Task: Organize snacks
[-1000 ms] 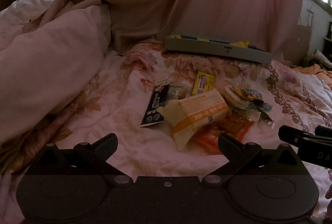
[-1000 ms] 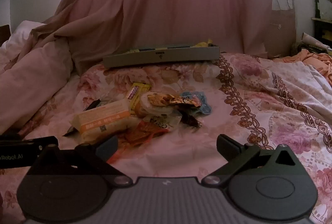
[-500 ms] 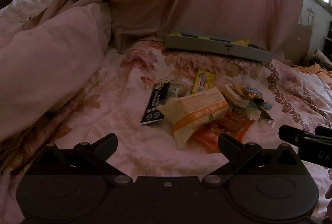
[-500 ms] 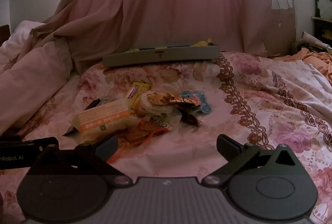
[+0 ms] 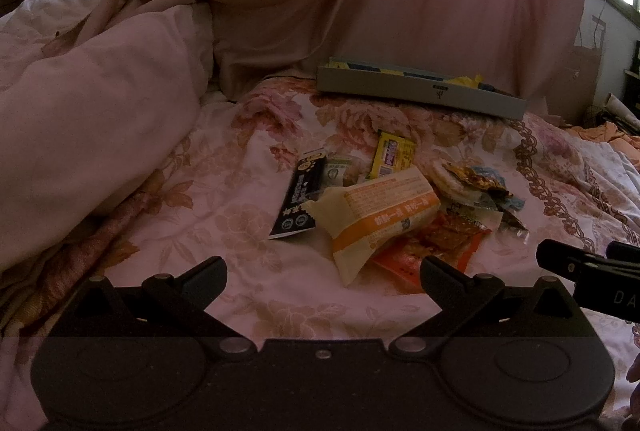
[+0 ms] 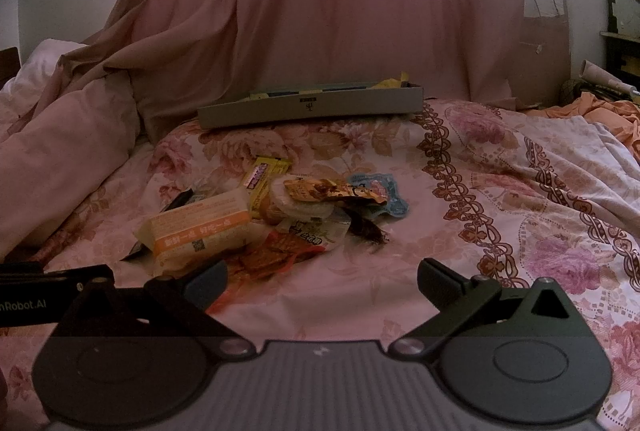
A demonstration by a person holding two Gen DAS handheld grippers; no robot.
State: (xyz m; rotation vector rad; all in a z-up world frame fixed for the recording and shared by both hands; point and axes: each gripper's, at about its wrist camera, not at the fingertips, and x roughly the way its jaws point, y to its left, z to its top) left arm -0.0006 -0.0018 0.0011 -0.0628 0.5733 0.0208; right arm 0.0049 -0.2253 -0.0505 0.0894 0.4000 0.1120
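snack pile (image 5: pixel 400 207) before tray (image 5: pixel 420 93) on bedspread (image 5: pixel 224 215).

Left tool (image 5: pixel 322 281) spread wide, nothing between fingers (image 5: pixel 204 277), held low and level. Right tool (image 6: pixel 322 281) likewise wide, holding nothing. Side by side: each visible at the edge of the other's view.

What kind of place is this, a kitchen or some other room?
Most likely a bedroom, not a kitchen. The snacks lie on a floral bedsheet, a rumpled duvet is piled beside them, and a pink curtain hangs behind.
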